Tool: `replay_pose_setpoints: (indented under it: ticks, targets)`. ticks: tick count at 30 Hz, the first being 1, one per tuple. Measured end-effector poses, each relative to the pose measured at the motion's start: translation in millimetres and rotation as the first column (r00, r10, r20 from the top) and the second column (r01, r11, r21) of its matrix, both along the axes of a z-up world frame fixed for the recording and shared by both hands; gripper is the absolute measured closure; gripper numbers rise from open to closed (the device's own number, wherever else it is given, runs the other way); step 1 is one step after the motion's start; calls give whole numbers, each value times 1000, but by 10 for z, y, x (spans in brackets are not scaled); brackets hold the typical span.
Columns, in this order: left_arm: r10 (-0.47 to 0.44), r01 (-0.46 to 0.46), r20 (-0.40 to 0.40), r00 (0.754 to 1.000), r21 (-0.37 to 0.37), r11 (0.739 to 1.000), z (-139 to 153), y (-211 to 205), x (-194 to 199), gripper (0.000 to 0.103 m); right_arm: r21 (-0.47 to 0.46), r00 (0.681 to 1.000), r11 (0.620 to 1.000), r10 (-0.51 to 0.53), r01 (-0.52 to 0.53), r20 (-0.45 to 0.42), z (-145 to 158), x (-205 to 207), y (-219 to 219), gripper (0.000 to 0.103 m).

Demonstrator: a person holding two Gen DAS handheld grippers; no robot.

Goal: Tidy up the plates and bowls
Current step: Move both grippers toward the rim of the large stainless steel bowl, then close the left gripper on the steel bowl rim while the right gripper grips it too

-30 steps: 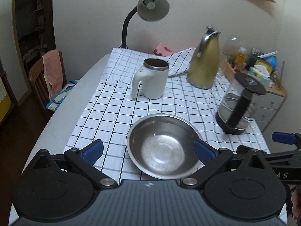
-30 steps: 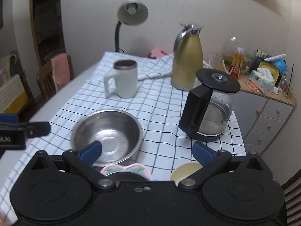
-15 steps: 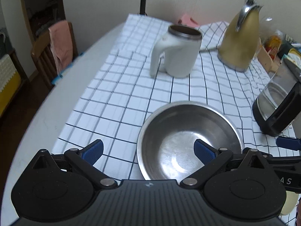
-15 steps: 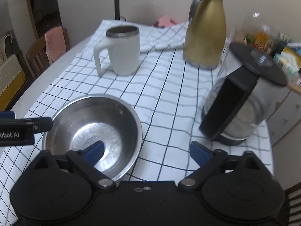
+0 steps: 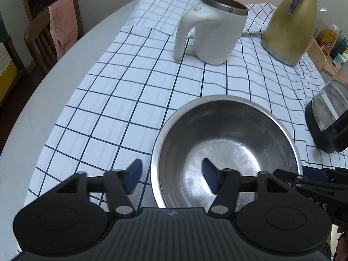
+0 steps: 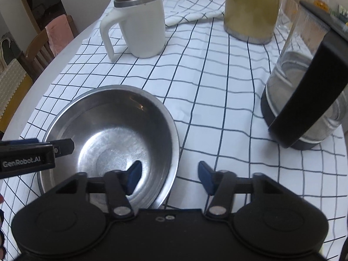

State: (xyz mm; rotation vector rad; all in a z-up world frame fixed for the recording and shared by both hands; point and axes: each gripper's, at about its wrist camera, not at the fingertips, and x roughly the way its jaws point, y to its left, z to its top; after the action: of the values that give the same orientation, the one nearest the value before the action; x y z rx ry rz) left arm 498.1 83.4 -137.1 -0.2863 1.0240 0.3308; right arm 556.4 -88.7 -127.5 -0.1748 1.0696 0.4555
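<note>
Right gripper (image 6: 169, 178) straddles the steel bowl's (image 6: 113, 130) near-right rim, fingers apart.

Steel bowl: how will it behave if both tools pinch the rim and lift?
The steel bowl looks thin-walled and empty, so probably light and rigid. Its polished, sloped wall may slip between pads; the rolled rim should help. The left tool and right tool each straddle opposite sides of the rim, open, so the lift is likely balanced. Pushed, it may drag the checked cloth.
</note>
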Motion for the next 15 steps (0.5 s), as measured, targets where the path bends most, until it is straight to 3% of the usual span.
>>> replay_pose_setpoints:
  ticks: [2,8,15]
  targets:
    - [1,-2,-1,1000,-9,1000,-17,5,8,65,9,1000,1000,-5,5,-8,-21,14,10,65]
    - [31,-30,-19,999,16,999,-39,34,27,85,20,1000,1000,-22,22,-5,-30,28,12,82]
    - [42,-42,10,999,14,999,32,58,-26,86,46,999,998,-47,47,-2,-1,18,-35,87]
